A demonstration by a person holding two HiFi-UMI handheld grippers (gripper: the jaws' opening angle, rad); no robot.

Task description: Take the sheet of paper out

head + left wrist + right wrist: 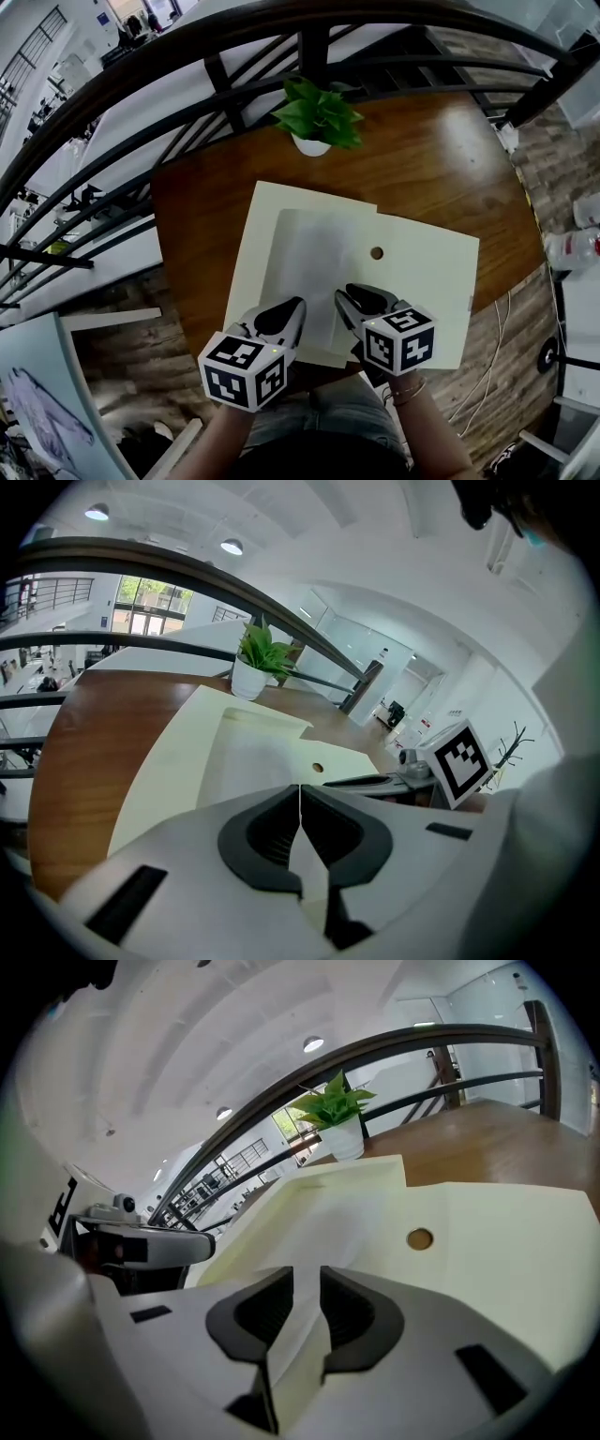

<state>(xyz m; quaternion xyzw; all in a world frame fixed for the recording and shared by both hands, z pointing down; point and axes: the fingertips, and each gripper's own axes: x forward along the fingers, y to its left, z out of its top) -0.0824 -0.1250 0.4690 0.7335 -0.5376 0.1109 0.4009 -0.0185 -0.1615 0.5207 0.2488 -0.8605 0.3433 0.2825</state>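
Note:
A cream folder [422,281] lies open on the round wooden table [450,169], with a small round hole [376,253] in it. A pale sheet of paper [314,258] rests flat on the folder's left half. My left gripper [298,305] is at the sheet's near edge. In the left gripper view it [300,794] is shut, tips touching, with only a thin pale line between them; I cannot tell if paper is pinched. My right gripper [342,295] sits just to its right, over the sheet. In the right gripper view it [306,1279] shows a narrow gap, with paper below.
A potted green plant [319,112] stands at the table's far edge, just beyond the folder. A dark curved railing [187,56] runs behind the table. Bare wood lies to the folder's right and left. A person's forearms reach in at the bottom.

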